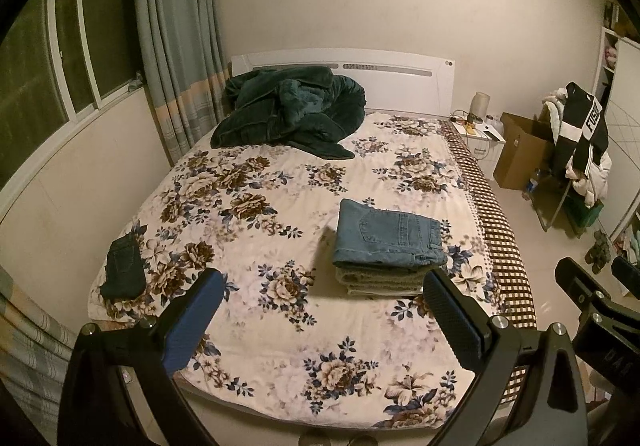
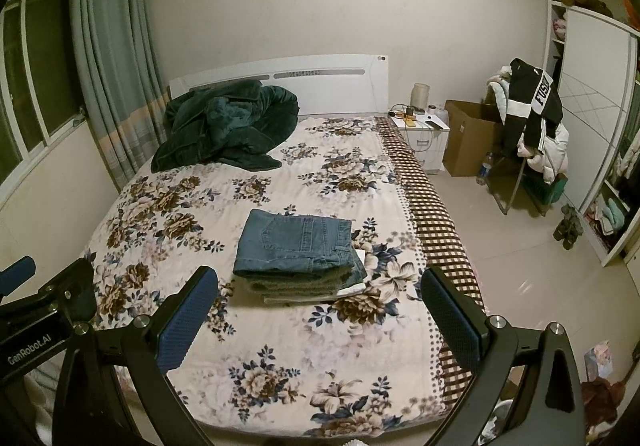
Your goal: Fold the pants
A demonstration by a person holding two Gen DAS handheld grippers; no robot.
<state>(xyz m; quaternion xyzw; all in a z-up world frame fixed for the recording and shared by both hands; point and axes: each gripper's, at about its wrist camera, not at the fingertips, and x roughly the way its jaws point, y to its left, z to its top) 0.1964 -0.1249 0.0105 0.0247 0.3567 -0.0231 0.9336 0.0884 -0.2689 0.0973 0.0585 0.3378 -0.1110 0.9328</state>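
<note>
Your left gripper is spread wide and grasps nothing, its blue pads well apart above the near end of the bed. Your right gripper is likewise released and empty, hanging over the same near edge; you can see it in the left view at about 3 o'clock, beside the left one.

The folded blue jeans lie on top of a small stack of folded pants, well apart from both grippers. From the left wrist the stack sits at about 1 o'clock of the bed's middle, near the checked border on the bed's right side. From the right wrist the jeans lie close to dead centre, just past the fingertips.

A dark folded garment rests alone at about 9 o'clock near the bed's left edge; it may be another pair of pants, but it is too dark to tell. A heap of dark green blanket lies at 12 o'clock against the white headboard
</note>
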